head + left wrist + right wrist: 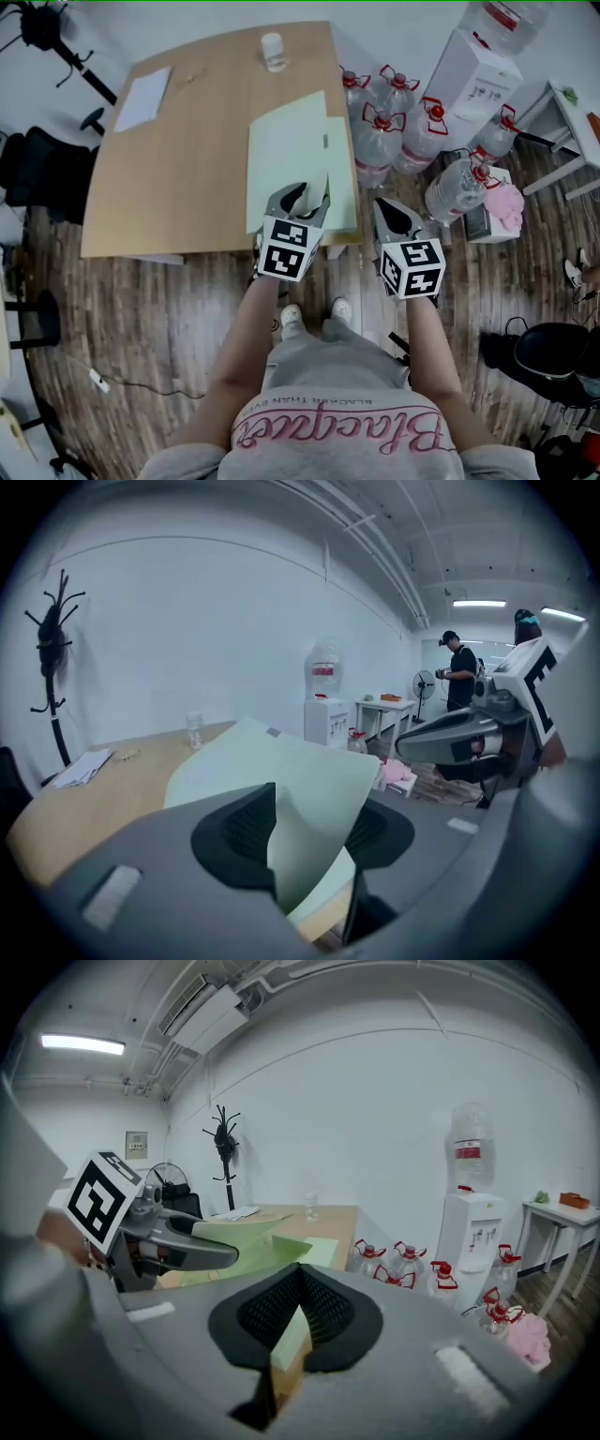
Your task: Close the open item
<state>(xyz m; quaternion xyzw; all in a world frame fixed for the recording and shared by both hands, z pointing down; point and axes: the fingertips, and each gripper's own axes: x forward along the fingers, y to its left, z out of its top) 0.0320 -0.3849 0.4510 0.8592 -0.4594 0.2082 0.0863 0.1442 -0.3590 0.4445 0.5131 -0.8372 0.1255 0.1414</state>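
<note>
A pale green folder (pixel 291 150) lies open at the near right corner of the wooden table (pixel 187 178). Its near cover (pixel 281 771) is raised and curls up between the jaws of my left gripper (pixel 305 194). Those jaws stand apart in the left gripper view (pixel 311 832); the sheet leans on the left pad (pixel 246 832) and is not pinched. My right gripper (pixel 392 208) hangs just off the table's right edge, beside the folder. Its tips meet in the right gripper view (pixel 300 1279), with nothing held, and the table corner shows below them.
A clear cup (pixel 273 52) and a white sheet (pixel 143 97) lie at the table's far side. Several water bottles (pixel 394 131) and a water dispenser (pixel 473 66) crowd the floor to the right. A black chair (pixel 37 173) stands to the left. People (pixel 459 672) stand far off.
</note>
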